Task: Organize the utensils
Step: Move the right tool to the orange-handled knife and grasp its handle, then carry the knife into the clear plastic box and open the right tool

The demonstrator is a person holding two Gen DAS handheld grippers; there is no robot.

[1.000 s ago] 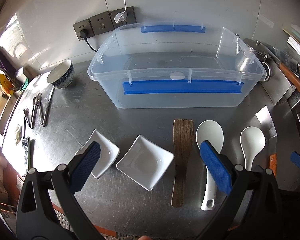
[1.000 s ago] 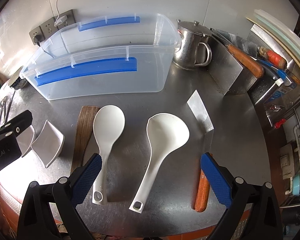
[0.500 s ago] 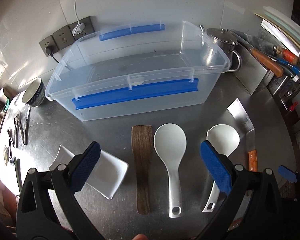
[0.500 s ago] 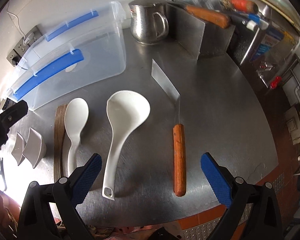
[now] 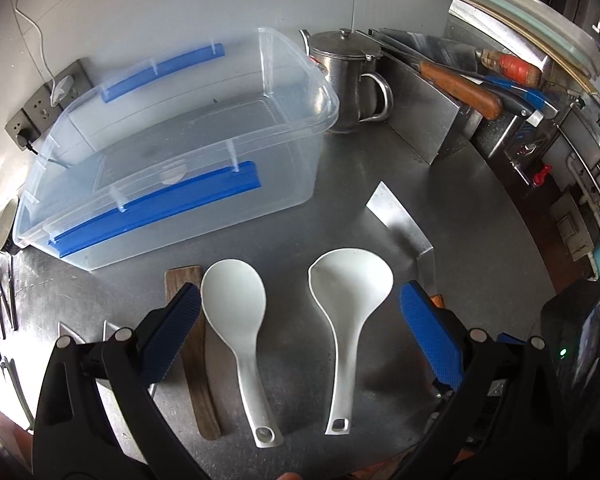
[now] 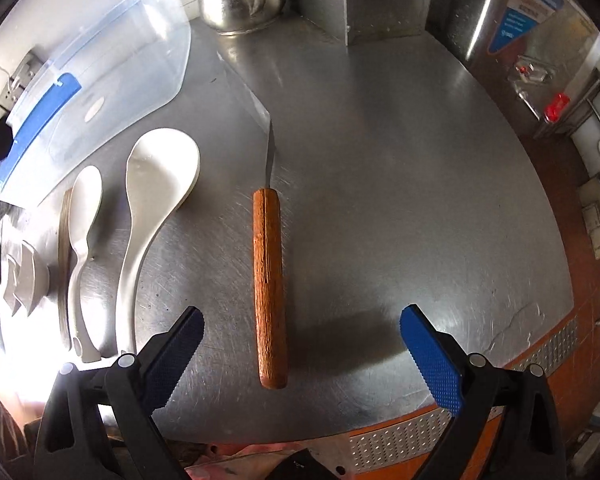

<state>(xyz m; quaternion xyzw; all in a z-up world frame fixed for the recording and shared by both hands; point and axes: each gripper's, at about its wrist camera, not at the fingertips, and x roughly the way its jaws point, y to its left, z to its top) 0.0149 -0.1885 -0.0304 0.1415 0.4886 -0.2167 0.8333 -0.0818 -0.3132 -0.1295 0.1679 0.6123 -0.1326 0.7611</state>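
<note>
On the steel counter lie a wooden spatula [image 5: 194,364], a white rice paddle [image 5: 236,312], a white ladle [image 5: 350,292] and a cleaver with a wooden handle [image 6: 269,284] and steel blade [image 5: 400,220]. A clear plastic bin with blue handles [image 5: 172,160] stands behind them. My left gripper [image 5: 300,336] is open above the paddle and ladle. My right gripper [image 6: 300,356] is open, with the cleaver handle between its jaws, apart from both pads.
A steel pot [image 5: 348,84] and a knife rack with knives [image 5: 460,84] stand at the back right. Small white square dishes [image 6: 24,280] sit left of the spatula. Wall sockets [image 5: 40,108] are behind the bin. The counter's front edge [image 6: 420,428] is close.
Both grippers have swung to the right. The left now faces the paddle and ladle instead of the dishes. The right has come low over the cleaver handle.
</note>
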